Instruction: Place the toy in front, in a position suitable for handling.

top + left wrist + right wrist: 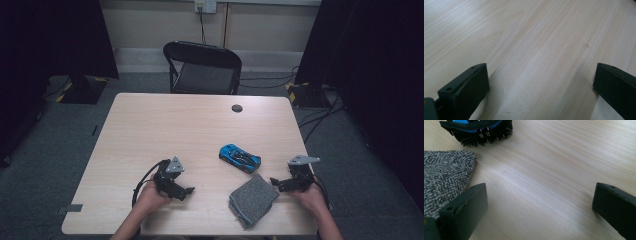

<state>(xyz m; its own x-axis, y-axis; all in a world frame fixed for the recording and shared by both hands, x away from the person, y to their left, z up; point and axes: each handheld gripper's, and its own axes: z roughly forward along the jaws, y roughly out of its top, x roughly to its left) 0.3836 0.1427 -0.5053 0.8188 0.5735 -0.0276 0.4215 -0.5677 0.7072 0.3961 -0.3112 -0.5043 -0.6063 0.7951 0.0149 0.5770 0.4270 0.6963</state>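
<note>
I had plenty of bare table (165,125) ahead of both sets of jaws; the far half of the top lay open out to its back edge, with just a small dark disc (237,108) near that edge and a black chair (202,67) beyond it. My left gripper (187,191) sat close to the near edge, pointing across toward the middle, with open wood in front of it. My right gripper (274,183) sat near the right-hand edge of the table, aimed inward toward the left one.

Both pairs of jaws stood spread wide and held nothing. In the left gripper view I saw plain wood grain between the jaws of the left gripper (541,82), nothing touching them. In the right gripper view the right gripper (540,202) also straddled bare wood, but the grey cloth (445,175) lay just beside its left jaw and ran under that jaw's outer side; I could not tell whether it touched. The blue toy car (477,130) sat ahead of that same jaw, just past the cloth's corner, well short of being between the jaws.

From the high view I got the folded shape of the grey cloth (252,199) and the whole blue toy car (240,157); the right gripper view gave me the car's black finned end close up instead.
</note>
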